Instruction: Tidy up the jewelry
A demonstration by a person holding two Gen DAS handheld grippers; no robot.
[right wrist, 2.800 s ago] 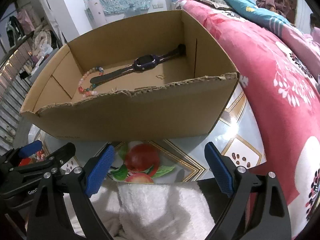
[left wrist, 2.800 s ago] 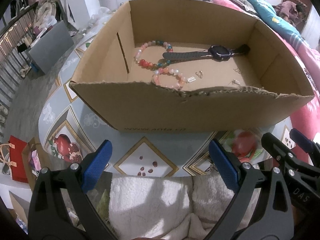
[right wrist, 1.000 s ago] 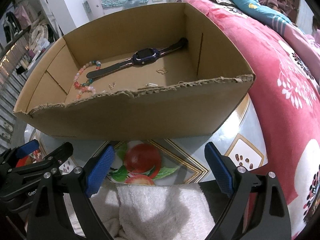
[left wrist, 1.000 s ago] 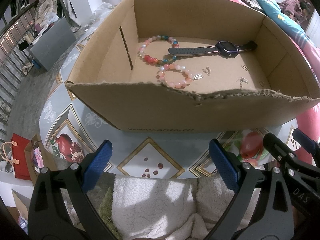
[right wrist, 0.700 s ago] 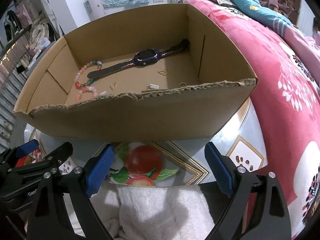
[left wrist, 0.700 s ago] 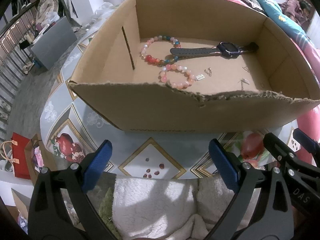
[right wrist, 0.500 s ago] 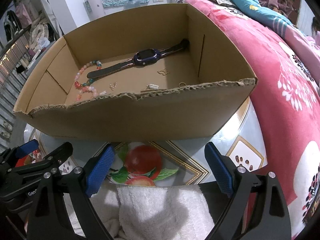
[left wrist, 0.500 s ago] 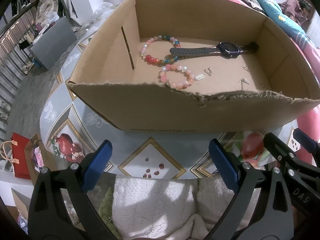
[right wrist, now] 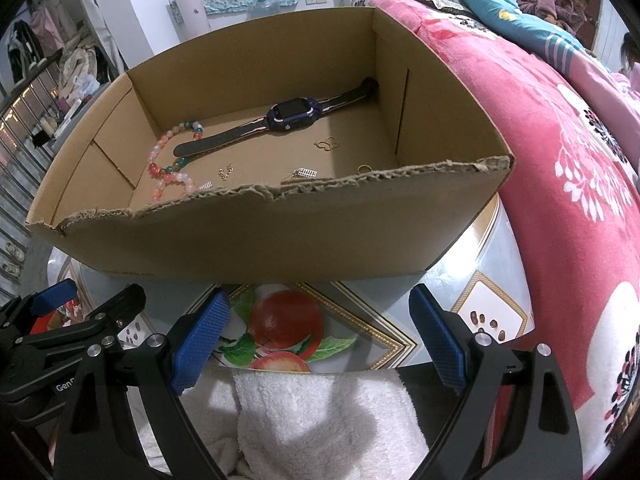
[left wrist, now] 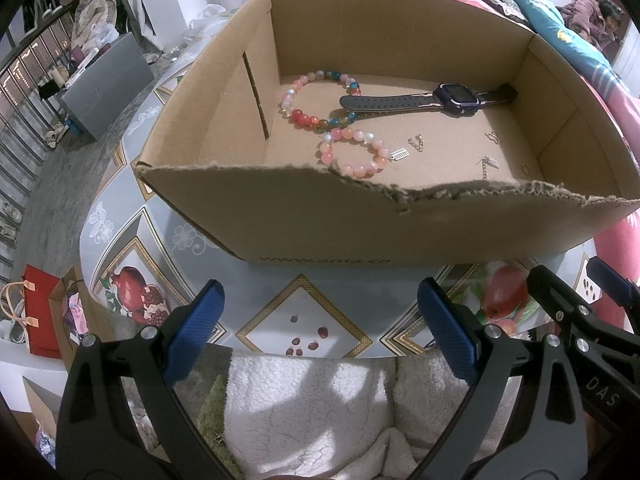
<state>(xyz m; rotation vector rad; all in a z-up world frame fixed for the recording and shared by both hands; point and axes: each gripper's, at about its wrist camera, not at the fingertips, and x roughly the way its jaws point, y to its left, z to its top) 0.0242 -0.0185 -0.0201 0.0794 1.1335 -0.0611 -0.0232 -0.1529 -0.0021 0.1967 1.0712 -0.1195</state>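
An open cardboard box [left wrist: 304, 216] [right wrist: 280, 236] stands on the table. Inside lie a dark smartwatch [left wrist: 456, 96] [right wrist: 292, 114], a multicoloured bead bracelet [left wrist: 308, 118] [right wrist: 162, 148], a pink bead bracelet [left wrist: 352, 168] [right wrist: 176, 180], and several small metal pieces: a chain [left wrist: 416, 142], a butterfly charm [right wrist: 328, 144], a ring [right wrist: 364, 168]. My left gripper [left wrist: 320, 328] is open and empty, in front of the box's near wall. My right gripper [right wrist: 320, 336] is open and empty, also in front of the box.
The table [left wrist: 160, 256] has a glossy fruit-print top [right wrist: 288, 332]. A red floral blanket [right wrist: 560, 160] lies to the right. White fleece [left wrist: 312, 408] is below the grippers. A red bag [left wrist: 40, 316] and a grey box [left wrist: 108, 80] stand on the floor at left.
Both views have risen a little since 2.8 s ago, showing more of the box floor. Since half a second ago nothing has visibly changed.
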